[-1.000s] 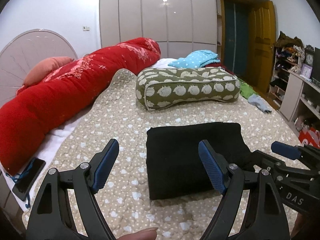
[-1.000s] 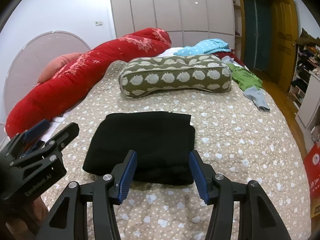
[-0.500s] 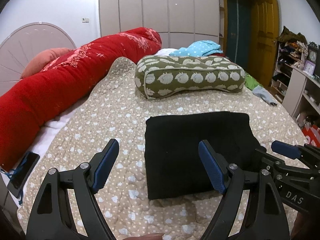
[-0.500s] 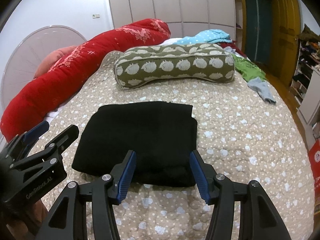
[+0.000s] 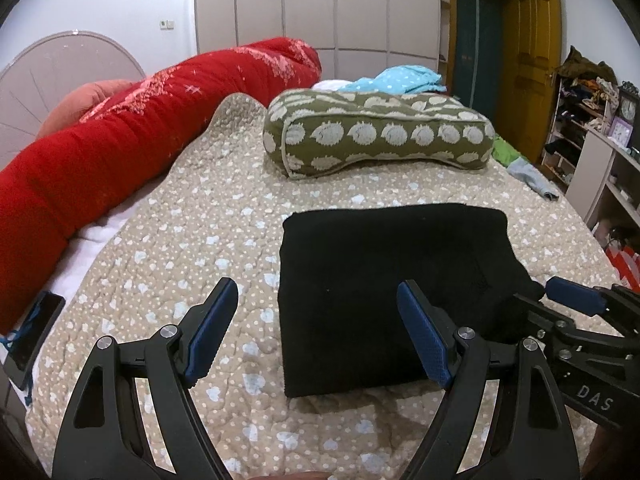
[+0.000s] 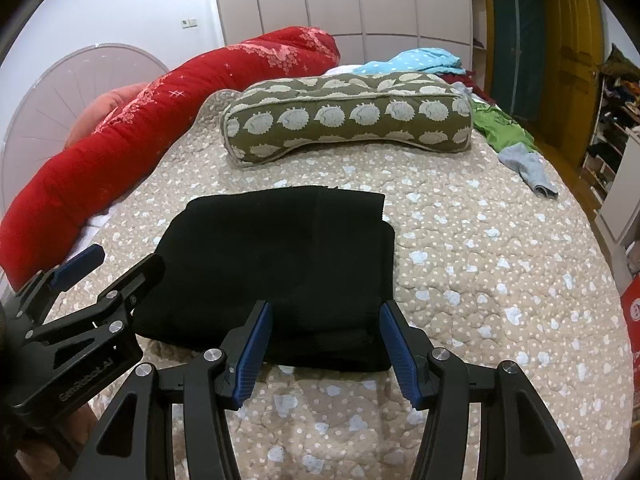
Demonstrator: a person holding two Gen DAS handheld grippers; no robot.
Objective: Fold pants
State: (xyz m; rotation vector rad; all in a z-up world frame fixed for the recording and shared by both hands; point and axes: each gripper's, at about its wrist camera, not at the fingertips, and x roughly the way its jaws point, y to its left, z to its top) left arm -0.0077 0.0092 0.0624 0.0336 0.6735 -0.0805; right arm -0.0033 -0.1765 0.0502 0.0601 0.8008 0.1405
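Note:
The black pants (image 5: 380, 280) lie folded into a thick rectangle on the beige dotted quilt (image 5: 192, 240). My left gripper (image 5: 316, 300) hovers open over the pants' near left corner, blue pads wide apart with nothing pressed between them. My right gripper (image 6: 326, 316) stands open just above the near right edge of the pants (image 6: 280, 256), which shows between its pads without touching them. Each gripper also shows in the other's view: the right gripper (image 5: 576, 300) by the pants' right side, the left gripper (image 6: 80, 260) by their left side.
A green hedgehog-print cushion (image 5: 376, 136) lies across the bed behind the pants. A long red rolled quilt (image 5: 120, 148) runs along the left, with a phone (image 5: 34, 336) at the near left bed edge. Loose clothes (image 6: 528, 168) and shelves (image 5: 600, 168) are at the right.
Both grippers have sunk a little toward the bed, so the folded pants look nearer and larger. The jaws' openings are unchanged, and the pants have not moved.

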